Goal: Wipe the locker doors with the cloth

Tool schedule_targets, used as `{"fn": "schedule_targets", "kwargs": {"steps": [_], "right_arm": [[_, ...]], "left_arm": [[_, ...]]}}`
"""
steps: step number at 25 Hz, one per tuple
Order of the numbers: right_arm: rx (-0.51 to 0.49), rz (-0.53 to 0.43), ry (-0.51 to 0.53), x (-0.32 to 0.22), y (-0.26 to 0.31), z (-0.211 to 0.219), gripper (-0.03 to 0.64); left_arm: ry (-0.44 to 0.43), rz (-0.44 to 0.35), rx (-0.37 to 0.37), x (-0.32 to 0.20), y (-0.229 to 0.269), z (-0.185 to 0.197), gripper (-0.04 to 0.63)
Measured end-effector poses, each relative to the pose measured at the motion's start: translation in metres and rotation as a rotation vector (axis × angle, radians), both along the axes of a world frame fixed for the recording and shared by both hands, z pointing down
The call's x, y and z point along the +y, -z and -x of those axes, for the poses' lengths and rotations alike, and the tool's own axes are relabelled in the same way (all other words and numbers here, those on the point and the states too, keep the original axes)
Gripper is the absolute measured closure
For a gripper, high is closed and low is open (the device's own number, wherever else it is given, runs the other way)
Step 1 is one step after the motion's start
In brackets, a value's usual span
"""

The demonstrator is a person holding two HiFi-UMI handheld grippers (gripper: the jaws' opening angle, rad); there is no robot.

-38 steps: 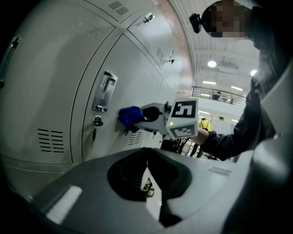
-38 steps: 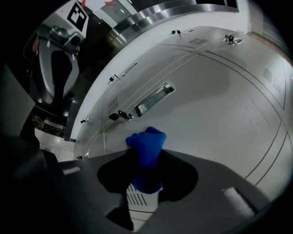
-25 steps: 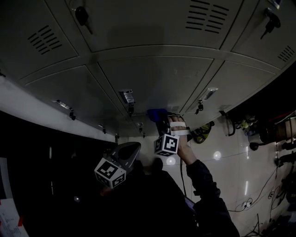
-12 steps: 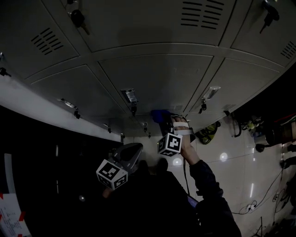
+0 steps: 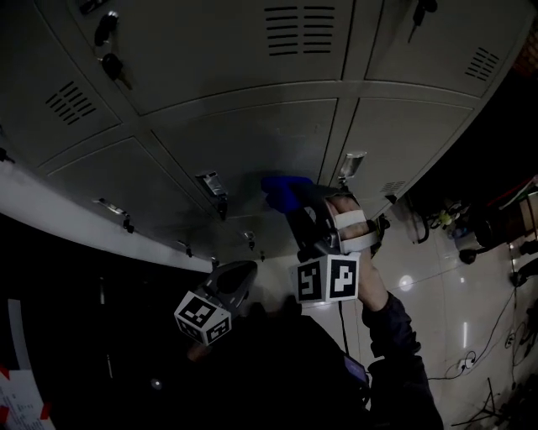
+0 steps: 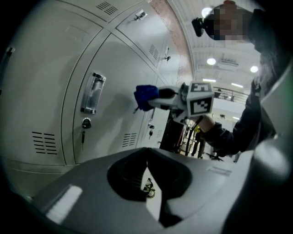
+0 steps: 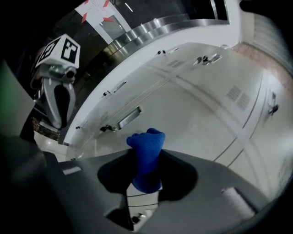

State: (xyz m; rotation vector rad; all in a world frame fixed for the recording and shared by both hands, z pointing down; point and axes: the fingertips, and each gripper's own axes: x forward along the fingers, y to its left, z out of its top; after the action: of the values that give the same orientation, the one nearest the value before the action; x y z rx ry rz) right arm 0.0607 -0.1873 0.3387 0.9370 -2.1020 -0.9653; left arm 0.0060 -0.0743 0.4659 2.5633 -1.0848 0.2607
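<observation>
My right gripper [image 5: 296, 201] is shut on a bunched blue cloth [image 5: 284, 191], which is held against a grey locker door [image 5: 252, 134] between two door latches. The right gripper view shows the cloth [image 7: 146, 151] standing up between the jaws of the right gripper [image 7: 146, 160], with the pale door [image 7: 201, 114] just beyond it. From the left gripper view, the cloth [image 6: 146, 97] meets the door beside its shadow. My left gripper [image 5: 233, 280] hangs lower and to the left, away from the doors. Its jaws [image 6: 146, 157] are shut on nothing.
Rows of grey locker doors with vents [image 5: 292, 18], latches [image 5: 210, 185] and keys [image 5: 108, 63] fill the head view. A white ledge [image 5: 50, 201] runs at the left. Shiny floor tiles [image 5: 437, 277] with cables and gear lie to the right.
My right gripper has carried the cloth up the locker door, from near its bottom edge to the level of the latches. The left gripper has hardly moved.
</observation>
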Motion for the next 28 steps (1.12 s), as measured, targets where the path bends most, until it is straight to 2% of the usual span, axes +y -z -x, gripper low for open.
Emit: {"fn": "schedule_targets", "kwargs": {"steps": [4, 7, 14, 19, 28], "right_arm": [[-0.014, -0.148, -0.031, 0.0, 0.072, -0.017, 0.492], [-0.04, -0.214, -0.042, -0.006, 0.111, -0.025, 0.492], [-0.046, -0.318, -0.07, -0.023, 0.151, -0.031, 0.492], [-0.011, -0.316, -0.085, -0.035, 0.13, -0.029, 0.492], [-0.009, -0.192, -0.064, -0.037, 0.064, -0.025, 0.492]], "left_arm": [[-0.031, 0.0, -0.009, 0.0, -0.001, -0.012, 0.615], [-0.042, -0.004, 0.001, 0.0, 0.001, -0.019, 0.615], [-0.043, -0.004, -0.015, -0.002, 0.0, -0.021, 0.615], [-0.023, -0.011, -0.007, -0.004, 0.003, -0.019, 0.615], [-0.02, -0.006, 0.001, -0.01, 0.001, -0.022, 0.615]]}}
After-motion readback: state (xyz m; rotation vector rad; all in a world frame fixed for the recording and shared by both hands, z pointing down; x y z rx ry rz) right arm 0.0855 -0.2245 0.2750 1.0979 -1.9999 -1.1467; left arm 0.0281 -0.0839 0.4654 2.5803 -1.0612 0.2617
